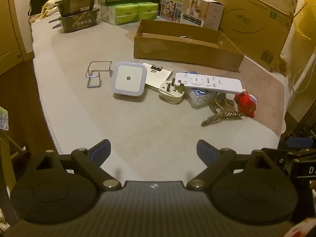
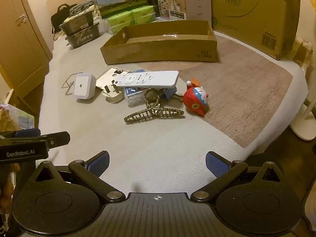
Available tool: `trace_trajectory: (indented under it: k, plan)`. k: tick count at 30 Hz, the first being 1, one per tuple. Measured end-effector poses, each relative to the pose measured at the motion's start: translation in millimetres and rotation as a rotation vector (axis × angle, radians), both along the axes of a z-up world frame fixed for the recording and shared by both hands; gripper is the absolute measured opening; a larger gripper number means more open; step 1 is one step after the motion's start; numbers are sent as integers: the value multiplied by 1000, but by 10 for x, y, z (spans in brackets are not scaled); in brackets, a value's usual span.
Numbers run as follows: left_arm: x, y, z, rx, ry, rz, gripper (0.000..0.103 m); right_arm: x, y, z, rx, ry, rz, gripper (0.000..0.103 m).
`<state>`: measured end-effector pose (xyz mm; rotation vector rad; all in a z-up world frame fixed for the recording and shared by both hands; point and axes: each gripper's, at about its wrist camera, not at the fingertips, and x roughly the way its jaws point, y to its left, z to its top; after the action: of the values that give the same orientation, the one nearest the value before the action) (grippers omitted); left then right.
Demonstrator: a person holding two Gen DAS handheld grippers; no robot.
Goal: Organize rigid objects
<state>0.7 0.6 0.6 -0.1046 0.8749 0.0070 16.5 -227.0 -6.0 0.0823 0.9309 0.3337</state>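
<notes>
Loose items lie in a cluster on the pale bed surface: a wire holder (image 1: 98, 72), a square white night light (image 1: 129, 78), a flat white plate (image 1: 158, 74), a beige plug (image 1: 172, 92), a white remote (image 1: 209, 82) resting on a clear bag (image 1: 198, 96), a patterned hair claw (image 1: 221, 115) and a red toy (image 1: 246, 103). The same remote (image 2: 147, 78), claw (image 2: 154, 113) and toy (image 2: 195, 98) show in the right wrist view. A shallow open cardboard box (image 1: 185, 48) sits behind them. My left gripper (image 1: 153, 152) and right gripper (image 2: 157, 163) are both open, empty, near the front edge.
Stacked cartons, tissue packs and dark trays (image 1: 79, 17) line the back. A large cardboard box (image 2: 254, 13) stands at the back right. A wooden door (image 2: 21, 39) is on the left. The left gripper's body (image 2: 29, 144) shows beside the right one.
</notes>
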Motion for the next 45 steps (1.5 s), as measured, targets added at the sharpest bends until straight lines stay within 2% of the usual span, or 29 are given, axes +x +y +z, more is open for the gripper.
trace_trajectory:
  k: [8,10,17,45]
  plan:
    - [74,30,2,-17,2,-22,93,11,3,-11,0,1,0,103]
    - [19,104,-20,-1,-12,0,92,3,-6,-1,1,2,-1,103]
    - [3,4,-31,13,-12,6,92,10,6,-11,-5,3,-1,103]
    - [4,8,-52,-9,-9,0,92,18,2,-23,-9,5,2,103]
